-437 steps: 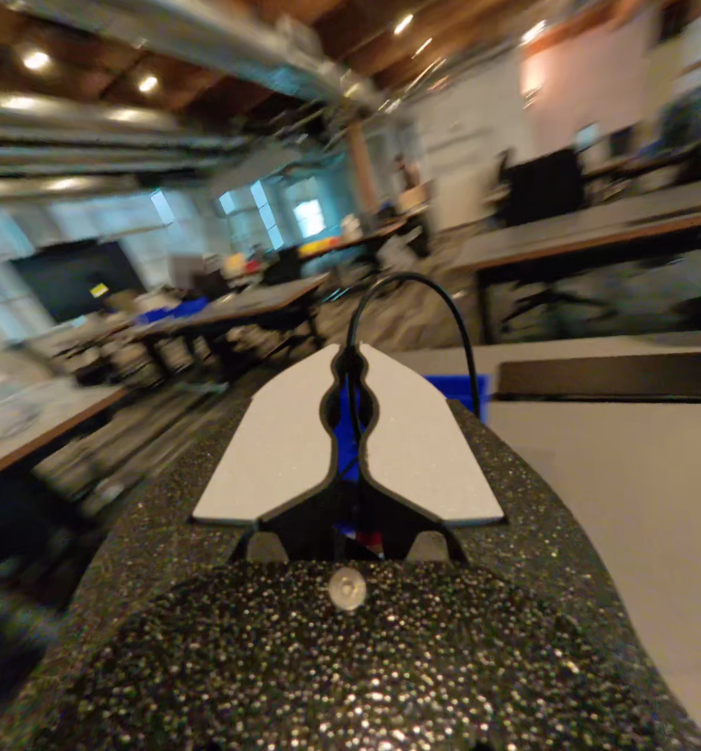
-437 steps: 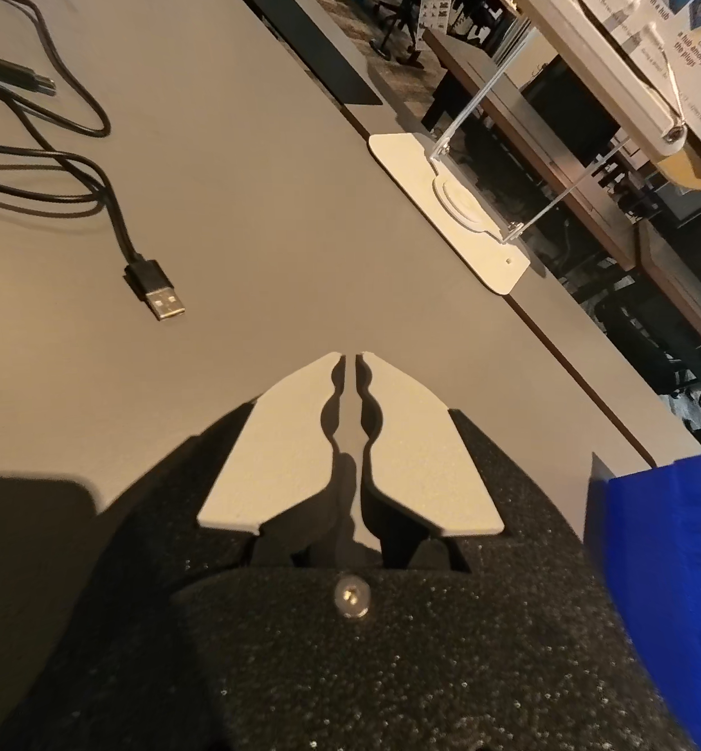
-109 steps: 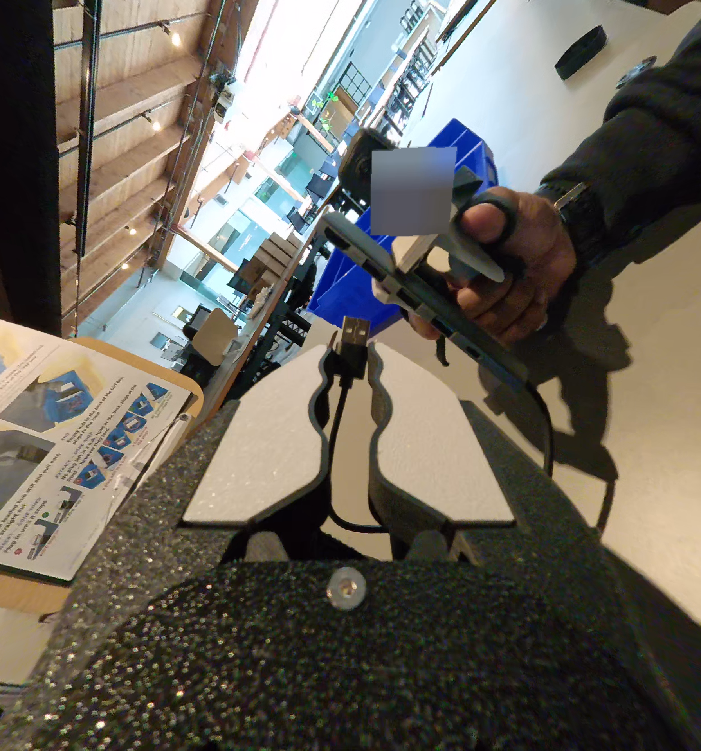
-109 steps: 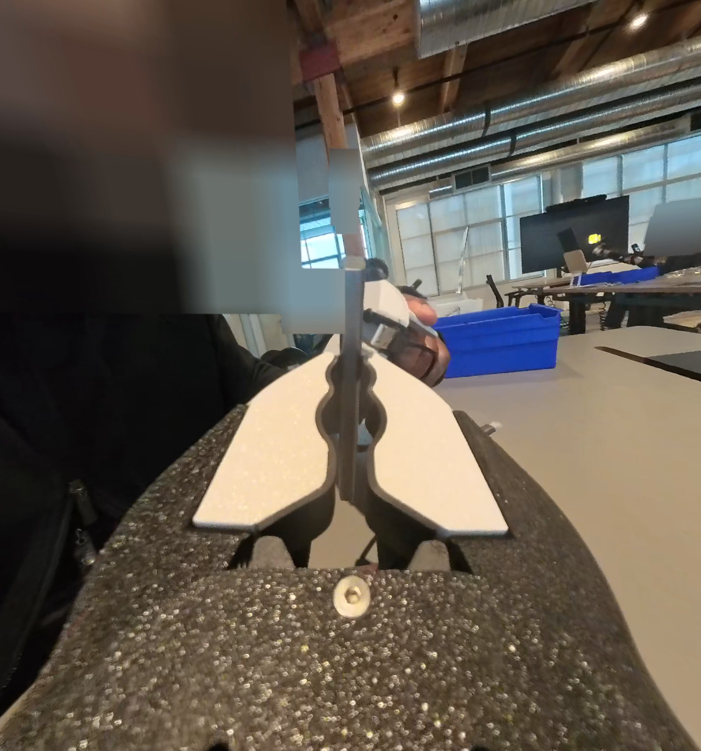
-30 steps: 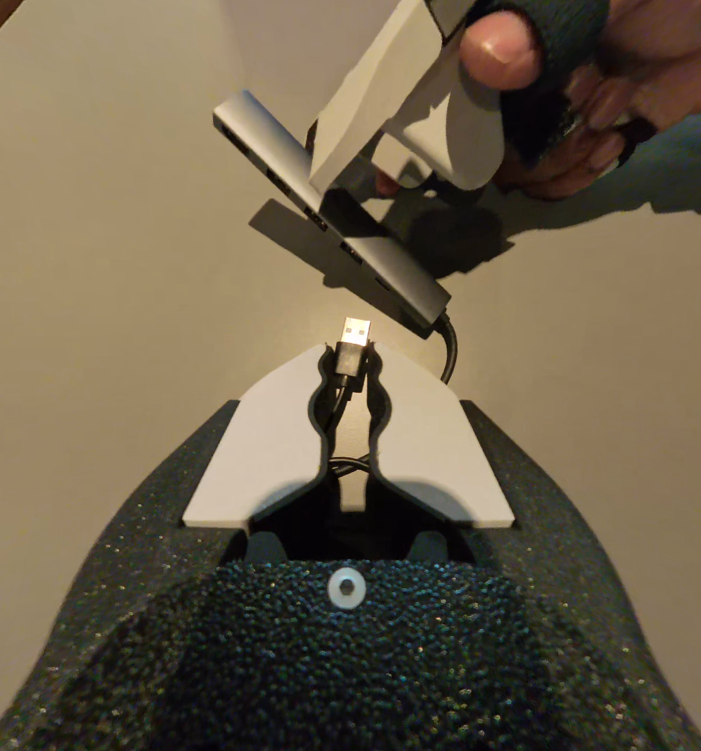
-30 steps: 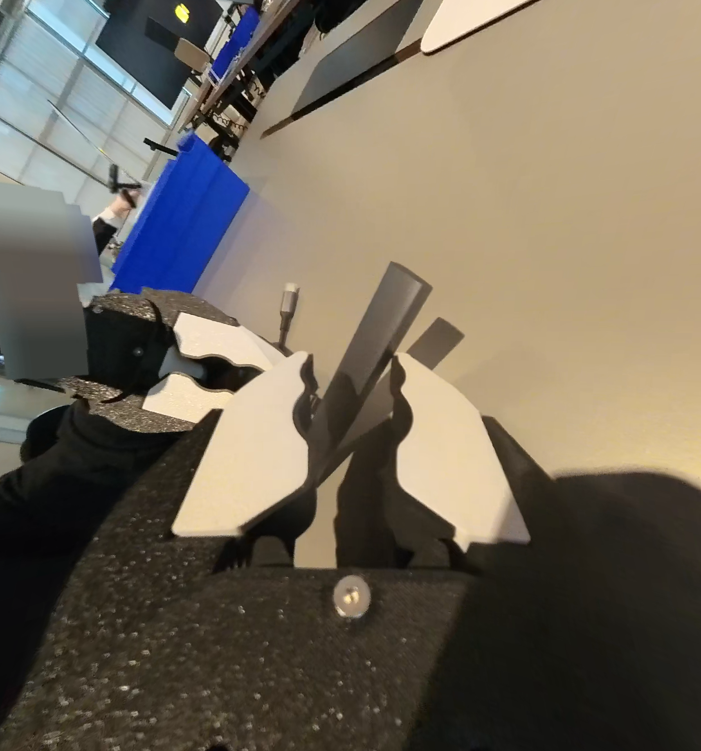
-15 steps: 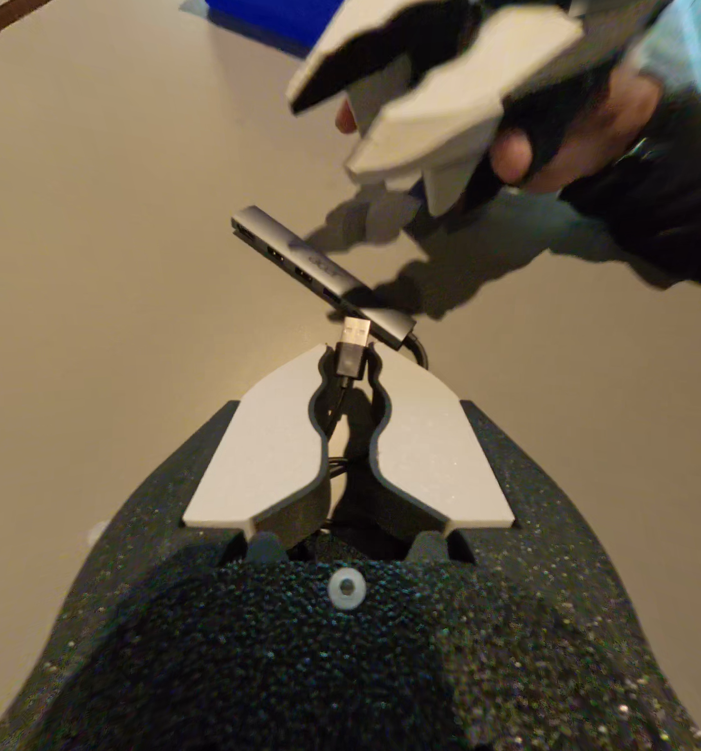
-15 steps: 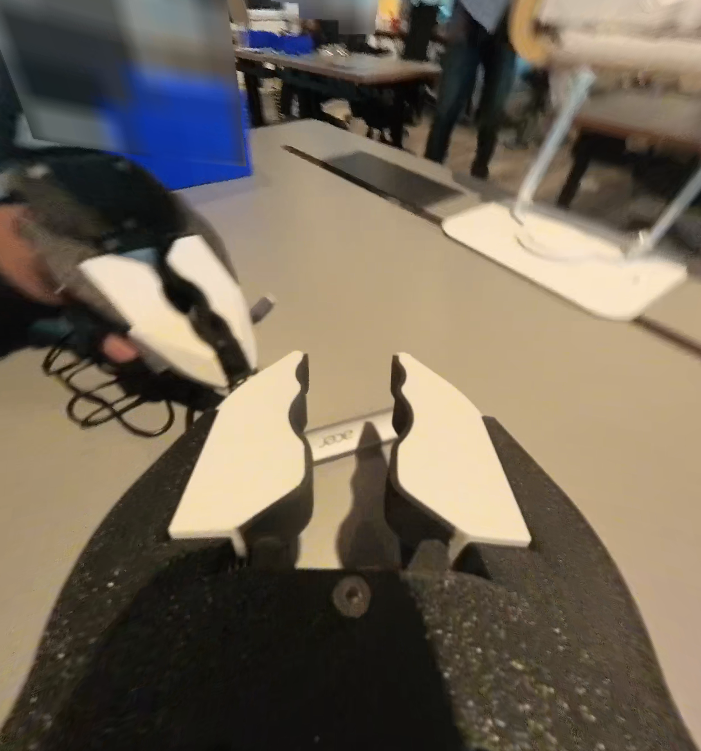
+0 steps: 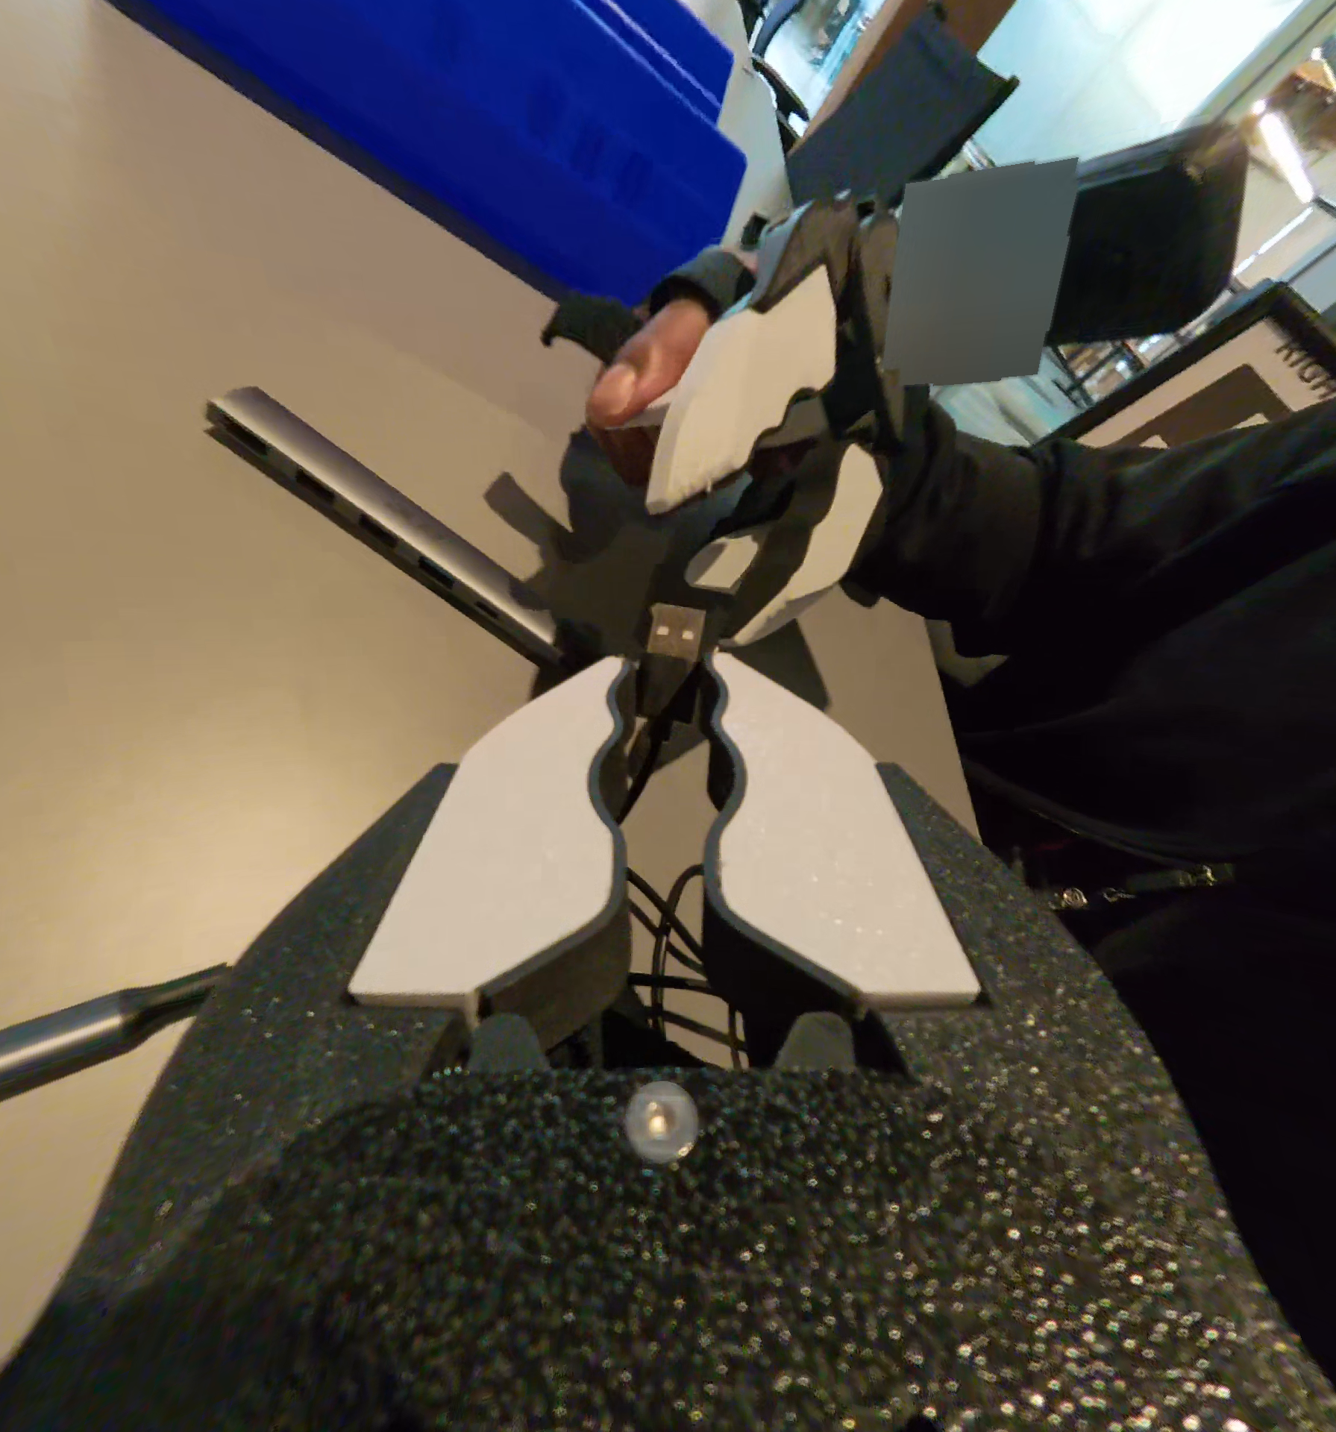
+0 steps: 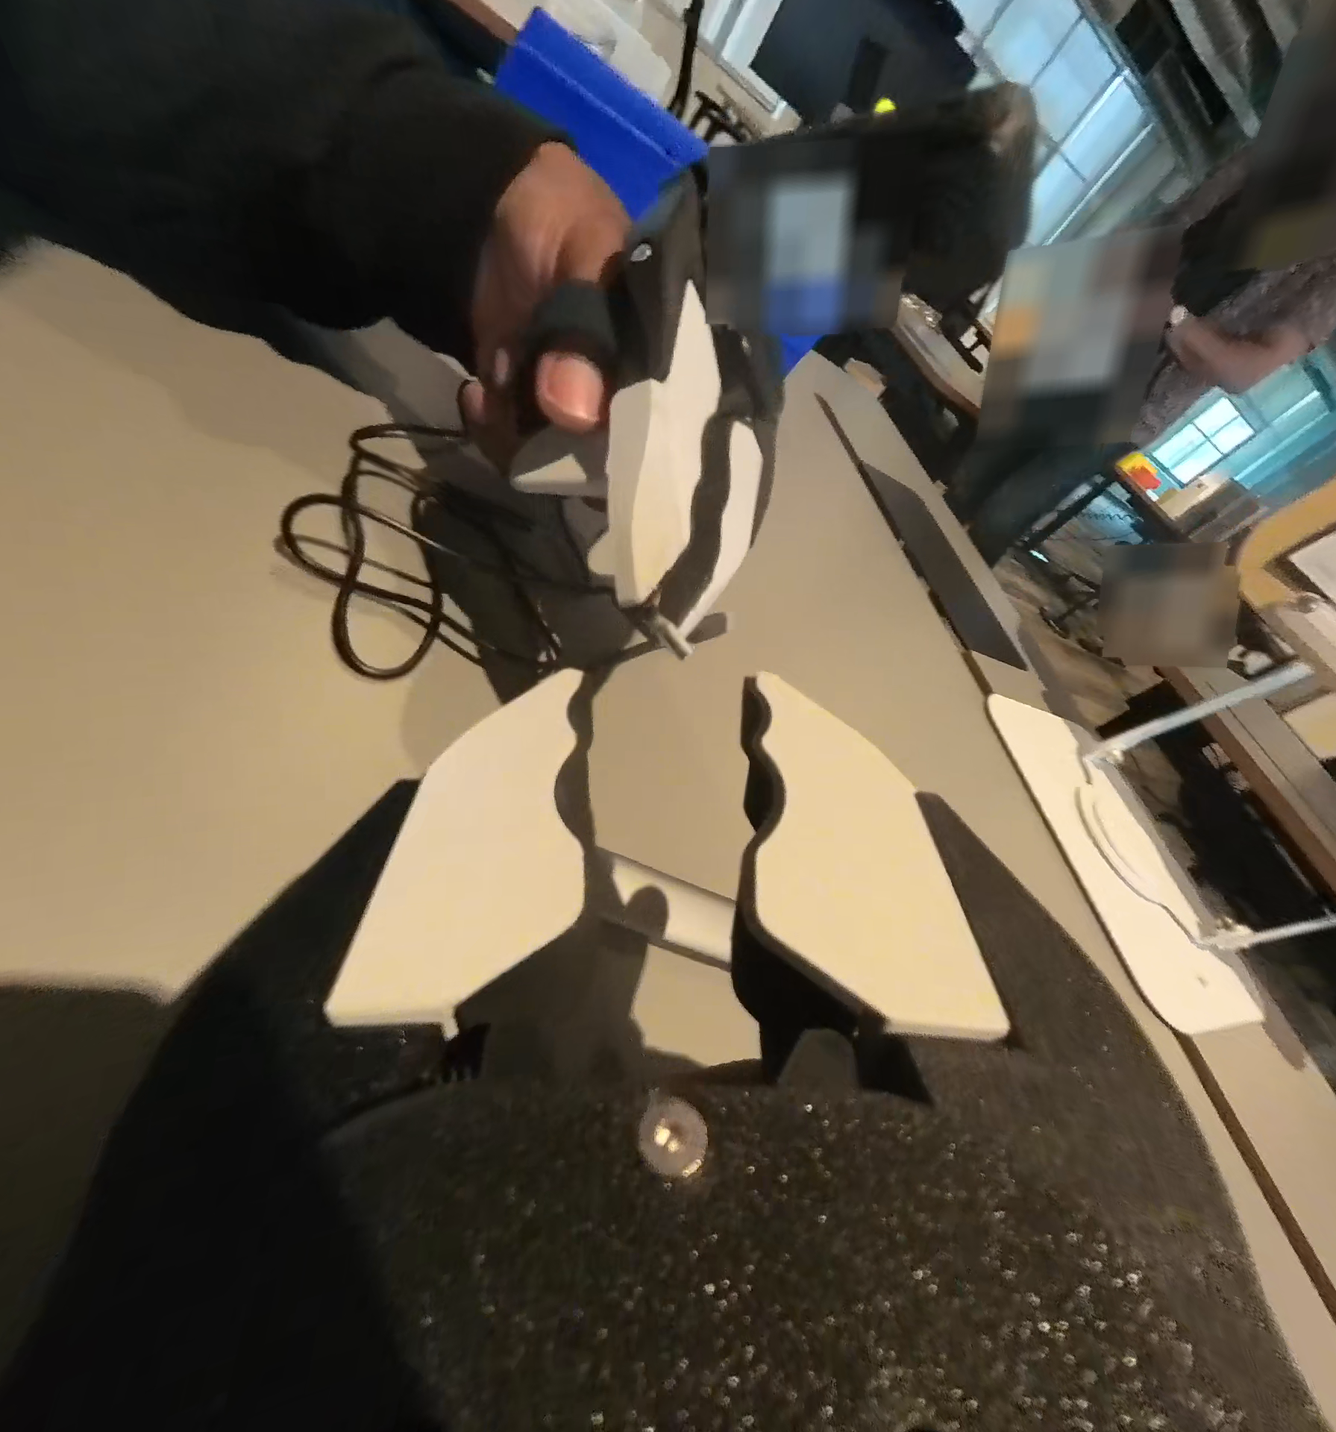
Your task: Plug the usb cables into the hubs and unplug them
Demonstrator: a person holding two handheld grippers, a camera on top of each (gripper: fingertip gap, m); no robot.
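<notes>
My left gripper (image 9: 666, 668) is shut on a black USB plug (image 9: 674, 631), metal end pointing forward, its cable trailing back between the fingers. A slim grey hub (image 9: 385, 519) lies flat on the beige table just ahead and left of the plug, its row of ports facing me. My right gripper (image 10: 668, 683) is open and empty above the table; a stretch of the hub (image 10: 676, 908) shows low between its fingers. In the right wrist view the left gripper (image 10: 661, 608) holds the plug (image 10: 668, 637) close ahead. In the left wrist view the right gripper (image 9: 707, 542) hovers over the hub's near end.
A second grey hub-like piece (image 9: 68, 1038) lies at the lower left. Loose black cable (image 10: 385, 558) is coiled on the table behind the left gripper. A blue bin (image 9: 455, 116) stands at the table's far side. A white lamp base (image 10: 1114, 852) sits to the right. Less than 4 cm separates the two grippers' tips.
My right gripper has let go of the hub and lifted away; the hub now lies flat on the table. My left gripper still holds the plug, close to the hub's end.
</notes>
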